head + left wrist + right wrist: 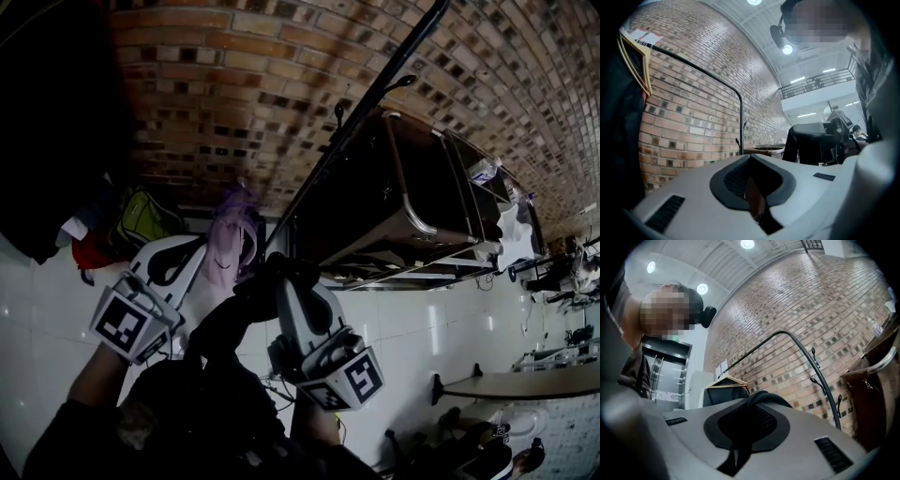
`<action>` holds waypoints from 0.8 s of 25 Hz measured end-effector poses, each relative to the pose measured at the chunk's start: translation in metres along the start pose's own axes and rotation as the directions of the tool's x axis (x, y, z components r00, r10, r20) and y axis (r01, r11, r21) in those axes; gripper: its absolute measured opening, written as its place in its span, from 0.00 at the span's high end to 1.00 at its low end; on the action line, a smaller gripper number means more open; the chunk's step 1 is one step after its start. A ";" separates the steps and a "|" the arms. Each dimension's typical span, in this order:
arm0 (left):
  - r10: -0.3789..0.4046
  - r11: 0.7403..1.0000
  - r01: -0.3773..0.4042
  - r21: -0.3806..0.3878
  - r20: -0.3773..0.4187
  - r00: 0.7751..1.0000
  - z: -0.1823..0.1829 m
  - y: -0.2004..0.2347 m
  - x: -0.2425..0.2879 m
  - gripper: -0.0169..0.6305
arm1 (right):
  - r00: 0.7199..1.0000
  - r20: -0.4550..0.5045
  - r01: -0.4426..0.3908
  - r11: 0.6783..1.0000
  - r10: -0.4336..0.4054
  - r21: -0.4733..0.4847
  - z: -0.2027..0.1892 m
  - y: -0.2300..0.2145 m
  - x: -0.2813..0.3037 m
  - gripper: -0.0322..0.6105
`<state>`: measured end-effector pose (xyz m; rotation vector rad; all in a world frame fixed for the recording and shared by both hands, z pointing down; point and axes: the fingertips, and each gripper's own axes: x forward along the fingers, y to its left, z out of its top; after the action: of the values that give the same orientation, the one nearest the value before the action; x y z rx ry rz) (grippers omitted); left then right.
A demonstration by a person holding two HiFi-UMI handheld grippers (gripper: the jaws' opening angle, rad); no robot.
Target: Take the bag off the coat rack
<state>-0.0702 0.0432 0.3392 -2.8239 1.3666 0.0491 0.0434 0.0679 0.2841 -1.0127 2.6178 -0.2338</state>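
Close before the person, the right gripper [286,281] is clenched on the black strap [757,404] of the bag [220,342], which hangs dark between the two grippers. The left gripper [206,248] is pinched shut on a thin brown strip [753,199]. Beyond them the coat rack [370,98] rail slants across the brick wall [281,75].
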 end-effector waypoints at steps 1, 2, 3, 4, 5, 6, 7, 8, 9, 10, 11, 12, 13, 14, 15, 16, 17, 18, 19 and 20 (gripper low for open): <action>0.000 1.000 0.000 -0.003 0.001 1.000 0.000 -0.001 -0.004 0.92 | 1.000 -0.003 0.000 1.000 0.000 0.002 -0.002 0.004 -0.002 0.92; -0.002 1.000 0.002 -0.004 0.004 1.000 0.000 -0.002 -0.007 0.92 | 1.000 -0.010 0.000 1.000 0.000 0.007 -0.004 0.009 -0.005 0.92; -0.004 1.000 0.004 -0.004 0.008 1.000 0.000 -0.004 -0.010 0.92 | 1.000 -0.019 0.000 1.000 0.000 0.013 -0.007 0.013 -0.007 0.92; -0.006 1.000 0.006 -0.004 0.011 1.000 0.000 -0.006 -0.012 0.92 | 1.000 -0.025 -0.002 1.000 0.002 0.016 -0.010 0.018 -0.009 0.92; -0.009 1.000 0.009 -0.004 0.013 1.000 0.000 -0.008 -0.014 0.92 | 1.000 -0.030 -0.004 1.000 0.004 0.018 -0.012 0.022 -0.011 0.92; -0.013 1.000 0.013 -0.004 0.015 1.000 0.000 -0.011 -0.017 0.92 | 0.999 -0.033 -0.005 1.000 0.006 0.018 -0.013 0.025 -0.014 0.92; -0.016 1.000 0.016 -0.005 0.016 1.000 0.000 -0.014 -0.019 0.92 | 0.999 -0.034 -0.005 1.000 0.006 0.018 -0.015 0.029 -0.017 0.92; -0.019 1.000 0.019 -0.004 0.018 1.000 -0.001 -0.017 -0.021 0.92 | 0.999 -0.034 -0.005 1.000 0.006 0.017 -0.015 0.032 -0.020 0.92; -0.022 1.000 0.022 -0.003 0.019 1.000 0.000 -0.019 -0.024 0.92 | 0.999 -0.034 -0.005 1.000 0.006 0.015 -0.016 0.034 -0.022 0.92; -0.025 1.000 0.025 -0.002 0.020 0.999 0.000 -0.022 -0.025 0.92 | 1.000 -0.031 -0.007 1.000 0.008 0.011 -0.016 0.037 -0.024 0.92; -0.028 1.000 0.028 -0.001 0.021 0.999 0.000 -0.024 -0.027 0.92 | 1.000 -0.023 -0.012 1.000 0.012 0.005 -0.014 0.040 -0.026 0.92; -0.030 1.000 0.030 0.000 0.022 0.999 0.001 -0.026 -0.028 0.92 | 1.000 -0.012 -0.019 1.000 0.019 -0.003 -0.012 0.043 -0.027 0.92; -0.032 0.999 0.032 0.000 0.024 0.999 0.002 -0.028 -0.029 0.92 | 1.000 -0.003 -0.025 1.000 0.024 -0.009 -0.010 0.045 -0.027 0.92; -0.035 0.999 0.035 0.000 0.025 0.999 0.003 -0.030 -0.030 0.92 | 1.000 0.000 -0.028 1.000 0.028 -0.013 -0.009 0.048 -0.028 0.92; -0.038 0.999 0.038 0.000 0.025 0.999 0.004 -0.032 -0.030 0.92 | 0.999 -0.003 -0.032 0.999 0.032 -0.012 -0.009 0.050 -0.028 0.92; -0.041 0.999 0.041 0.001 0.025 0.999 0.005 -0.033 -0.031 0.92 | 0.999 -0.010 -0.037 0.999 0.037 -0.010 -0.010 0.053 -0.028 0.92; -0.044 0.999 0.044 0.003 0.026 0.999 0.005 -0.034 -0.032 0.92 | 0.999 -0.019 -0.043 0.999 0.043 -0.006 -0.010 0.056 -0.029 0.92; -0.047 0.999 0.047 0.005 0.026 0.999 0.005 -0.035 -0.033 0.92 | 0.999 -0.025 -0.048 0.999 0.048 -0.005 -0.011 0.059 -0.029 0.92; -0.049 0.999 0.049 0.007 0.026 0.998 0.006 -0.036 -0.034 0.92 | 0.998 -0.029 -0.051 0.999 0.051 -0.004 -0.011 0.060 -0.030 0.92; -0.051 0.999 0.050 0.009 0.028 0.998 0.006 -0.037 -0.035 0.92 | 0.998 -0.032 -0.052 0.999 0.052 -0.005 -0.011 0.061 -0.030 0.92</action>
<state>-0.0629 0.0934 0.3338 -2.8383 1.2867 0.0821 0.0222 0.1341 0.2855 -0.9488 2.6714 -0.2321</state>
